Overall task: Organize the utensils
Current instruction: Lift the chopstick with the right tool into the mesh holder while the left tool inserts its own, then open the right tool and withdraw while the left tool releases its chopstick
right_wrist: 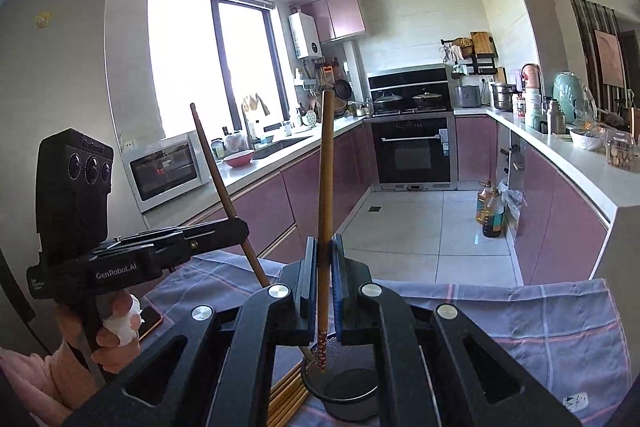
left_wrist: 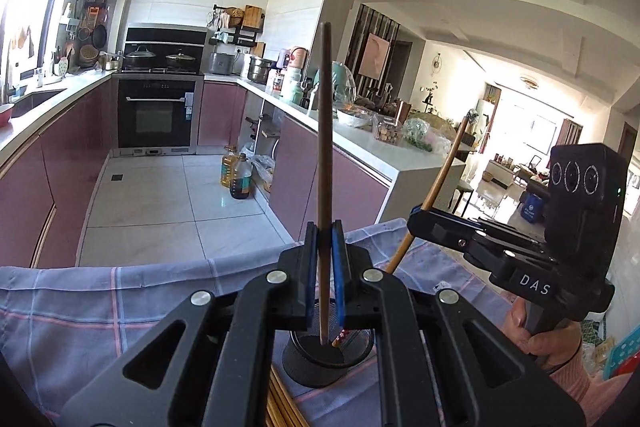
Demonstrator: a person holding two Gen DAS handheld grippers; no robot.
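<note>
A slim, dark brown wooden chopstick [left_wrist: 325, 147] stands nearly upright, clamped between the blue-padded black fingers [left_wrist: 307, 267] of the left gripper [left_wrist: 325, 259]. Its lower tip hangs over the mouth of a black round metal mesh cup [left_wrist: 320, 367]. This cup sits on a worktop covered by a soft lavender checked cloth [left_wrist: 120, 307] with pink and white lines.

The right gripper [right_wrist: 325, 267] has its fingers [right_wrist: 308, 267] pressed together on a lighter tan bamboo chopstick [right_wrist: 326, 187], smooth and round, with a red-and-white patterned lower end that dips into the same cup. A bundle of pale bamboo chopsticks [right_wrist: 288, 399] lies flat on the cloth just beside the cup.

In the left wrist view the right gripper's side reads "DAS"; in the right wrist view the left gripper's body reads "GenRobot.AI". A hand [right_wrist: 116, 331] with a white wrap on one finger grips the left handle.
</note>
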